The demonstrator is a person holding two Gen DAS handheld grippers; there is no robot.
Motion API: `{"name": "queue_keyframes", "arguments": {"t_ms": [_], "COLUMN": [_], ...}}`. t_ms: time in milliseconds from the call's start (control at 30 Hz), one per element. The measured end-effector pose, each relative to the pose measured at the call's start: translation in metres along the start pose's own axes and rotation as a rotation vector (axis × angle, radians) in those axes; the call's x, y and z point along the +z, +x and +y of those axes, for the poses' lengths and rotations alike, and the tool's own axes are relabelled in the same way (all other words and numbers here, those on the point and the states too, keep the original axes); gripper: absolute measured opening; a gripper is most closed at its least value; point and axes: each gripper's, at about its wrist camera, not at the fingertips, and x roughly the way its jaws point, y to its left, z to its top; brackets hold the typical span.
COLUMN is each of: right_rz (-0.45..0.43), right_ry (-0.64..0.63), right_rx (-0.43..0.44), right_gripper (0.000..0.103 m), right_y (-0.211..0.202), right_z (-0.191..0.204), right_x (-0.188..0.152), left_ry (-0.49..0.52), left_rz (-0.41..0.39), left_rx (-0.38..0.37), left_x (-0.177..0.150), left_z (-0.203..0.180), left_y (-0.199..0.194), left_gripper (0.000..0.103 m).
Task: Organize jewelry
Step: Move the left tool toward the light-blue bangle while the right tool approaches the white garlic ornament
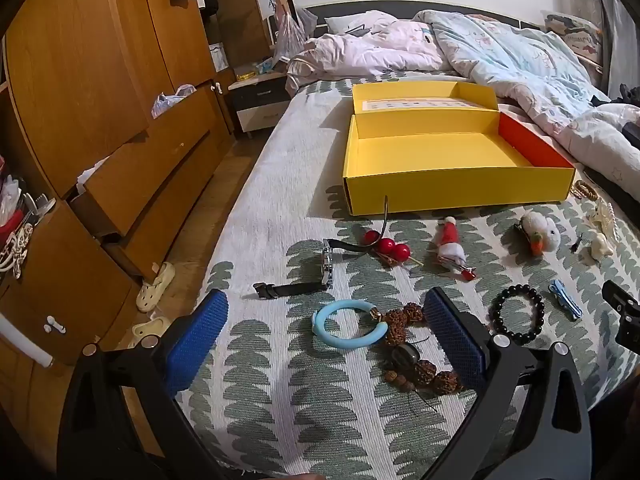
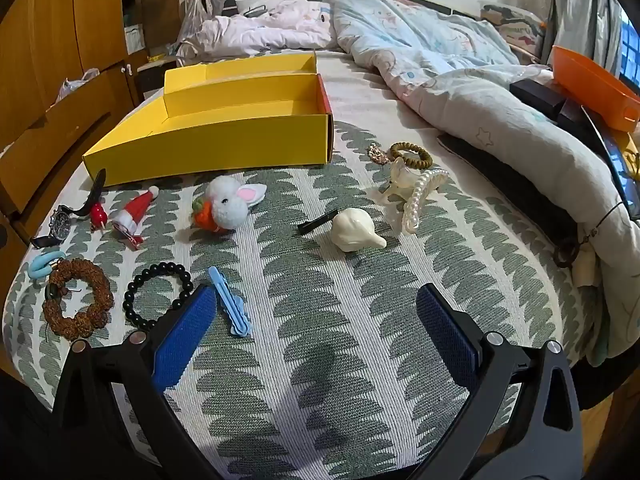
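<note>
An open yellow box (image 1: 452, 160) lies on the bed, also in the right wrist view (image 2: 216, 152); nothing shows inside it. In front of it lie a light blue ring bracelet (image 1: 347, 324), a brown seed bracelet (image 1: 408, 352), a black bead bracelet (image 1: 518, 312), a black-strap watch (image 1: 320, 268), red cherry clip (image 1: 390, 248), Santa clip (image 1: 452, 246) and a bunny clip (image 2: 226, 204). A blue hair clip (image 2: 232, 306), a white clip (image 2: 354, 232) and a pearl claw clip (image 2: 420, 196) lie nearer the right gripper. My left gripper (image 1: 326, 340) is open above the blue ring. My right gripper (image 2: 316, 328) is open and empty.
A rumpled duvet (image 2: 460, 80) covers the bed's far and right side. A wooden wardrobe with pulled-out drawers (image 1: 120, 160) stands left of the bed, with slippers (image 1: 156, 286) on the floor. An orange tray (image 2: 592, 84) sits at the far right. The bed edge is close on the left.
</note>
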Motion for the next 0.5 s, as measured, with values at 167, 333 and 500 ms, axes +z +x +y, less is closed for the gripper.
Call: {"name": "queue_keyframes", "arguments": {"t_ms": [167, 333, 500], "right_rz": [0.0, 0.001, 0.001], "right_ry": [0.005, -0.005, -0.005], "right_rx": [0.003, -0.001, -0.004], "right_gripper": [0.1, 0.1, 0.1], "right_y": [0.0022, -0.0006, 0.0003], "right_z": [-0.0029, -0.0014, 0.0006], "right_x": [0.0001, -0.0023, -0.0012], "left_ry": [0.002, 0.0, 0.004], "left_rz": [0.0, 0.002, 0.003], "left_rx": [0.001, 0.002, 0.004], "left_x": [0.0, 0.0005, 0.0003], "left_z": [0.0, 0.0021, 0.0014], "left_y": [0.0001, 0.0001, 0.0005], "left_gripper": [0.097, 0.097, 0.097]}}
